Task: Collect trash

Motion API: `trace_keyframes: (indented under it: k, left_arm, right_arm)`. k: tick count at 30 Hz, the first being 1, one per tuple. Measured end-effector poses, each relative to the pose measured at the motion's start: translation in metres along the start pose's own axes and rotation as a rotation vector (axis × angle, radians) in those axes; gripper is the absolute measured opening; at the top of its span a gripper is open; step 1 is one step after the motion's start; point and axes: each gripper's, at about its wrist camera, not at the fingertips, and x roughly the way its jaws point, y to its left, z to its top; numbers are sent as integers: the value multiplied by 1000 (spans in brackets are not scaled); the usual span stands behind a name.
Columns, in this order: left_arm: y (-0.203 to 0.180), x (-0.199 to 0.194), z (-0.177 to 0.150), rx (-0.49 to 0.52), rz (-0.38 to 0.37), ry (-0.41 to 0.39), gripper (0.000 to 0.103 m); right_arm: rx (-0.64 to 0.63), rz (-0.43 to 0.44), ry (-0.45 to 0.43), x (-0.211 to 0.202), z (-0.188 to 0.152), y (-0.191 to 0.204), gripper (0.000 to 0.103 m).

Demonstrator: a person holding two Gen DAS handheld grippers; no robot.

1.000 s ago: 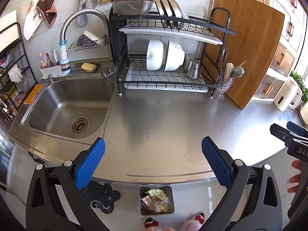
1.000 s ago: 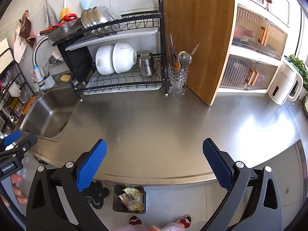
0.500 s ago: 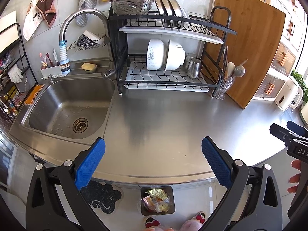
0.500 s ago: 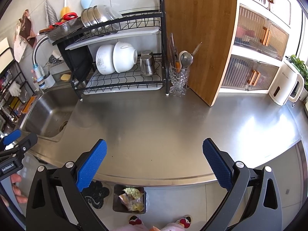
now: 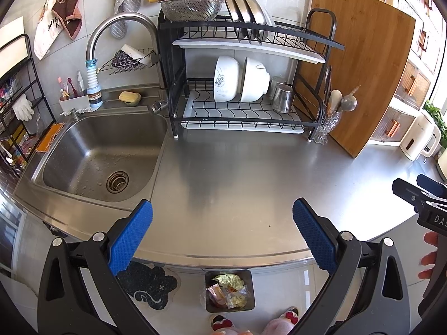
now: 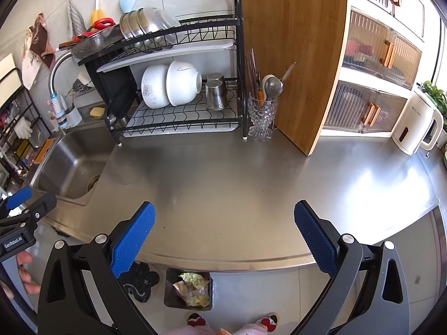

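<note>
A small dark trash bin (image 5: 229, 290) (image 6: 187, 290) stands on the floor below the counter's front edge, holding crumpled wrappers (image 5: 227, 293) (image 6: 192, 289) in yellow and clear plastic. My left gripper (image 5: 222, 237) hovers above the counter edge, open, with nothing between its blue pads. My right gripper (image 6: 223, 237) hangs likewise over the steel countertop (image 6: 237, 181), open and holding nothing. Each gripper shows at the edge of the other's view: the right gripper (image 5: 419, 195) at far right, the left gripper (image 6: 22, 212) at far left. No loose trash shows on the counter.
A sink (image 5: 95, 159) lies at the left, a two-tier dish rack (image 5: 240, 83) with bowls at the back, a glass utensil holder (image 6: 261, 117), a leaning wooden board (image 6: 293, 55) and a white kettle (image 6: 416, 122) at right. A dark mat (image 5: 148, 287) and a person's slippers (image 5: 220, 321) are on the floor.
</note>
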Motion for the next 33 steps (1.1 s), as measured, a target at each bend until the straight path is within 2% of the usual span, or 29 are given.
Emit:
trace_keyframes:
  k: [33]
  left_arm:
    - [4,3,3,-13,-7,1,95]
  right_arm:
    - [-2,-1,6,3,1,0,100]
